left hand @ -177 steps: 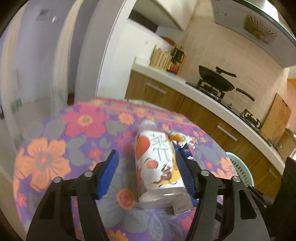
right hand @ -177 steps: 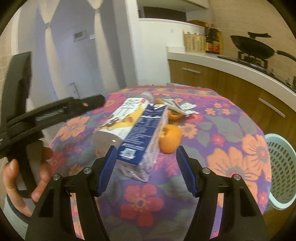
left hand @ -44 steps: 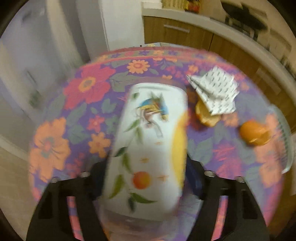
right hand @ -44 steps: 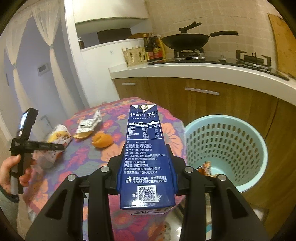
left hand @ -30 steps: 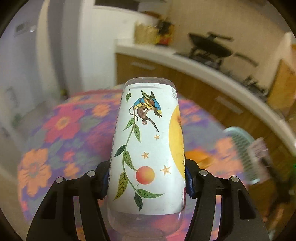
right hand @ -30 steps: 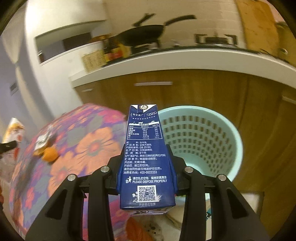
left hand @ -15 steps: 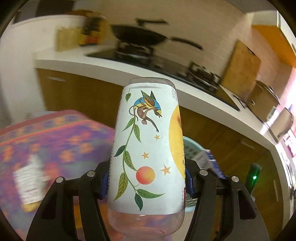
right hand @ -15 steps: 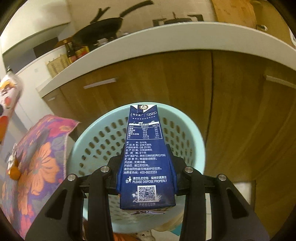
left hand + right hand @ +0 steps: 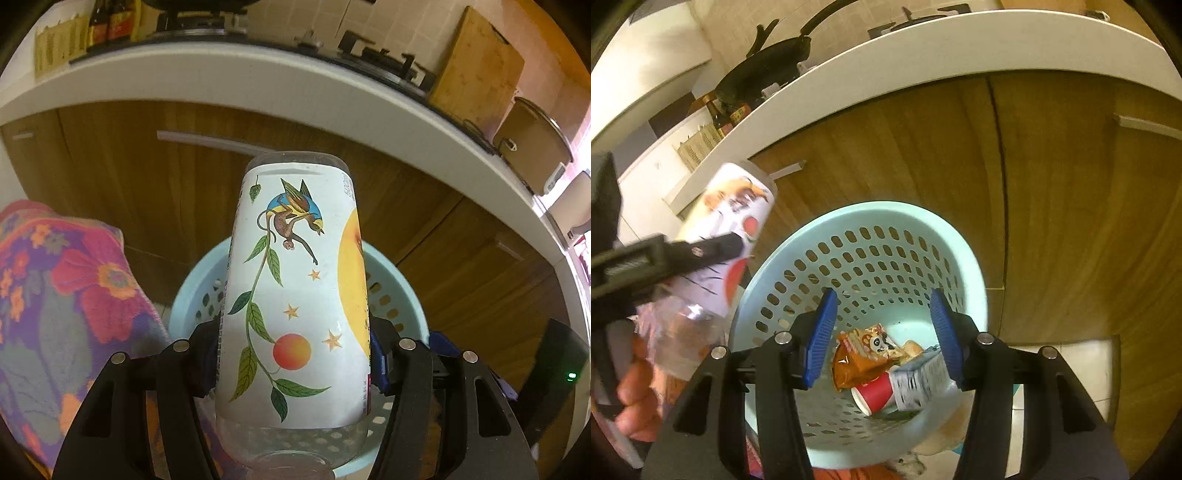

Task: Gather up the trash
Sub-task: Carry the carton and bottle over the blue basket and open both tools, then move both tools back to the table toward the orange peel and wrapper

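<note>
Wooden cabinets (image 9: 1052, 192) under a white counter (image 9: 258, 74) fill the background. The pale blue basket (image 9: 964, 266) stands on the floor before them, beside the floral tablecloth (image 9: 66, 295). The left gripper (image 9: 295, 354) pinches a printed bottle (image 9: 295, 288) above the basket. The right gripper (image 9: 882, 328) hangs over the basket, fingers spread and empty. Inside lie a carton (image 9: 919, 380), an orange wrapper (image 9: 860, 354) and a red cup (image 9: 875, 393).
</note>
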`<state>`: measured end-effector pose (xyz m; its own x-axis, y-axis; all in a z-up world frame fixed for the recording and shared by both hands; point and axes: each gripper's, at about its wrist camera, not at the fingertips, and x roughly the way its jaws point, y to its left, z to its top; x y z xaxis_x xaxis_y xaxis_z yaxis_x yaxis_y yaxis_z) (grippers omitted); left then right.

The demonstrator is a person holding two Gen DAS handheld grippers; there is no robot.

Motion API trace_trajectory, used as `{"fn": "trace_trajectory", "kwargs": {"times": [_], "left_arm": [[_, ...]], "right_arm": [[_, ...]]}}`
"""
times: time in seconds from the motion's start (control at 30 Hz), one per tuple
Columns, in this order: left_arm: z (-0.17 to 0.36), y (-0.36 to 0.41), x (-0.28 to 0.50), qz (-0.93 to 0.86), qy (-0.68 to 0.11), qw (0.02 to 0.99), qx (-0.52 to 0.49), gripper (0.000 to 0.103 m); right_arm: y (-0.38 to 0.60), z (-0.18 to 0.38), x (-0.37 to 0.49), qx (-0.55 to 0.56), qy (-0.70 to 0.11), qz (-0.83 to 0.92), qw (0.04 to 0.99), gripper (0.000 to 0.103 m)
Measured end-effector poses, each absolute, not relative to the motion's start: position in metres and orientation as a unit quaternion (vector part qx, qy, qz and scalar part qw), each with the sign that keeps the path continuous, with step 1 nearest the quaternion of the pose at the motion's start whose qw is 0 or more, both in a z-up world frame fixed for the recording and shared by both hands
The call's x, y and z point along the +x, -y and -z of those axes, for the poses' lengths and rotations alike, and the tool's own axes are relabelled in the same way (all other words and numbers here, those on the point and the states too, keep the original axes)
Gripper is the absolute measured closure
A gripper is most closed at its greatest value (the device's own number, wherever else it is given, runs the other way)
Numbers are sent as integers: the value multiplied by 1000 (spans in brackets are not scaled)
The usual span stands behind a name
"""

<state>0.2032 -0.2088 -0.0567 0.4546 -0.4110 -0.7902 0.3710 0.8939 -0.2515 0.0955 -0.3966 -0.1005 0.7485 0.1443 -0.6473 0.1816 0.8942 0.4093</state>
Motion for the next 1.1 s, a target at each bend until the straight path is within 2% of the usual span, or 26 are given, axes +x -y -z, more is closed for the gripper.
{"fn": "trace_trajectory", "kwargs": {"times": [0.1, 0.23, 0.63, 0.93, 1.1], "left_arm": [[64, 209, 205, 220, -479, 850, -16, 41], [55, 205, 200, 228, -462, 857, -25, 32], [-19, 146, 127, 235, -364, 901, -16, 31], [-53, 30, 72, 163, -312, 936, -26, 29], [-55, -55, 59, 105, -304, 944, -69, 29]], "right_arm": [[401, 100, 89, 231, -354, 18, 906, 54], [400, 97, 83, 234, -354, 19, 905, 54], [335, 39, 60, 177, -312, -43, 932, 54], [227, 7, 48, 109, -307, -132, 936, 54], [173, 2, 47, 85, -320, -166, 929, 54]]}}
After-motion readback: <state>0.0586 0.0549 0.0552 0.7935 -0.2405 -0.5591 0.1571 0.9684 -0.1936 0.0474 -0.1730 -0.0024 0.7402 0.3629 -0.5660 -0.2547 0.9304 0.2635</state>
